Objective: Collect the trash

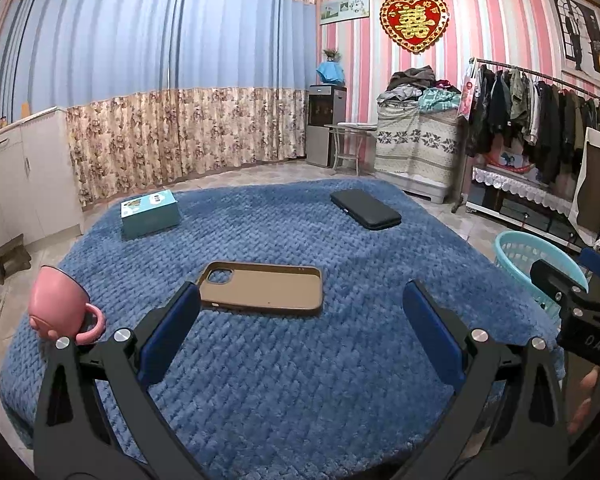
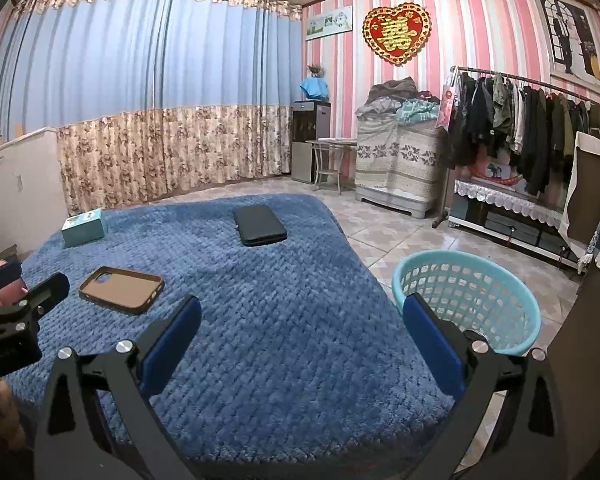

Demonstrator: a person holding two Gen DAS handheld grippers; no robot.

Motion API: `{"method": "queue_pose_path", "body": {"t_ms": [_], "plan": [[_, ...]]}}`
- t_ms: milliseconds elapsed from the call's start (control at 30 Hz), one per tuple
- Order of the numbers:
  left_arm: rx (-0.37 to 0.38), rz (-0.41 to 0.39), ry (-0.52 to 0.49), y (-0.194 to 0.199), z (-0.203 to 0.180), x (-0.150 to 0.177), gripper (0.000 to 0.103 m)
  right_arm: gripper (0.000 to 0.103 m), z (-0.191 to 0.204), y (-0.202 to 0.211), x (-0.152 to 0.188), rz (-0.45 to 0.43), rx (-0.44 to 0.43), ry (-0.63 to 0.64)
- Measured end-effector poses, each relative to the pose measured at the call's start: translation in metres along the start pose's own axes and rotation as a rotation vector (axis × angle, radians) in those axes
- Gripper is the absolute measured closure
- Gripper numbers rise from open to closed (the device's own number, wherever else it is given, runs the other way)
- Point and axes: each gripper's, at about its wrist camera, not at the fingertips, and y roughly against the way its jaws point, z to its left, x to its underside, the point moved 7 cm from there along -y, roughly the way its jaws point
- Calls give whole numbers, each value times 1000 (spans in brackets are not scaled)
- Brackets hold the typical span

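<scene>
Left gripper (image 1: 300, 304) wide, empty, over blue blanket (image 1: 284, 380), brown phone case (image 1: 262, 289) just ahead, right gripper (image 2: 300, 316) wide, empty, beside turquoise basket (image 2: 466, 300)

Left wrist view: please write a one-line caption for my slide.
Open left gripper above a blue blanket with a phone case, pink cup, box and black case.

Blue-and-floral curtains (image 1: 152, 92) are hanging across the far wall, a red heart ornament (image 1: 415, 22) is hanging on the pink striped wallpaper, and dark clothes are crowding a clothes rack (image 1: 540, 116) at the right (a water dispenser (image 1: 325, 124) is standing in the corner), beside a cloth-covered cabinet (image 1: 416, 148) that is carrying heaped laundry.
</scene>
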Motion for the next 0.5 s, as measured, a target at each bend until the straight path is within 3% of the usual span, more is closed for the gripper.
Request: {"method": "queue_pose_path", "body": {"t_ms": [500], "plan": [[-9, -5, 0, 1, 1, 5, 5, 4, 2, 2, 1, -4, -1, 18]]}}
